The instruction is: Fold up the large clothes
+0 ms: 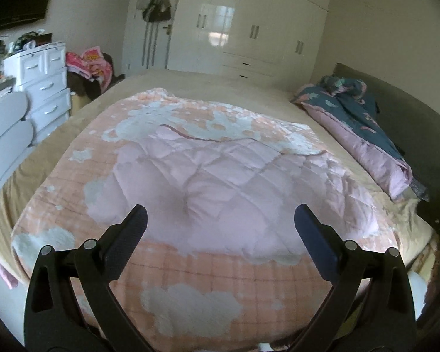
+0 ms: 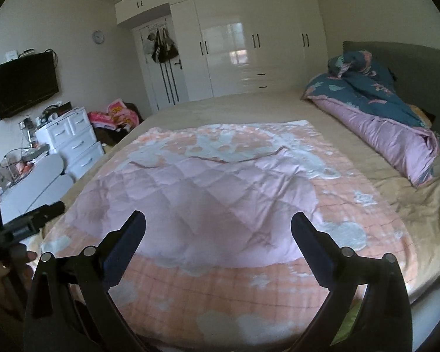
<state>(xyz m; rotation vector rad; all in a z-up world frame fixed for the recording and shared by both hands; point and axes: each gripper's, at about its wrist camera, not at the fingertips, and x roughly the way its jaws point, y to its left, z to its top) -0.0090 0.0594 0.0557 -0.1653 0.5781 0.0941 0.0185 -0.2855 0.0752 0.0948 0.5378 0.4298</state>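
A pale pink quilted blanket (image 1: pixel 220 187) lies spread on a larger peach blanket with white patches (image 1: pixel 208 281), on a wide bed. Both show in the right wrist view too, the pink quilt (image 2: pixel 208 193) on the peach blanket (image 2: pixel 220 287). My left gripper (image 1: pixel 221 220) is open and empty, held above the near edge of the pink quilt. My right gripper (image 2: pixel 218 226) is also open and empty above the same near edge. The left gripper's body (image 2: pixel 29 223) shows at the left of the right wrist view, held by a hand.
A rolled blue-and-pink duvet (image 2: pixel 381 117) lies along the grey headboard (image 2: pixel 410 67) at the right. The beige sheet (image 1: pixel 226 88) covers the bed. White drawers (image 1: pixel 44 88) stand at the left, a wardrobe (image 2: pixel 249 44) at the back, a wall TV (image 2: pixel 23 85).
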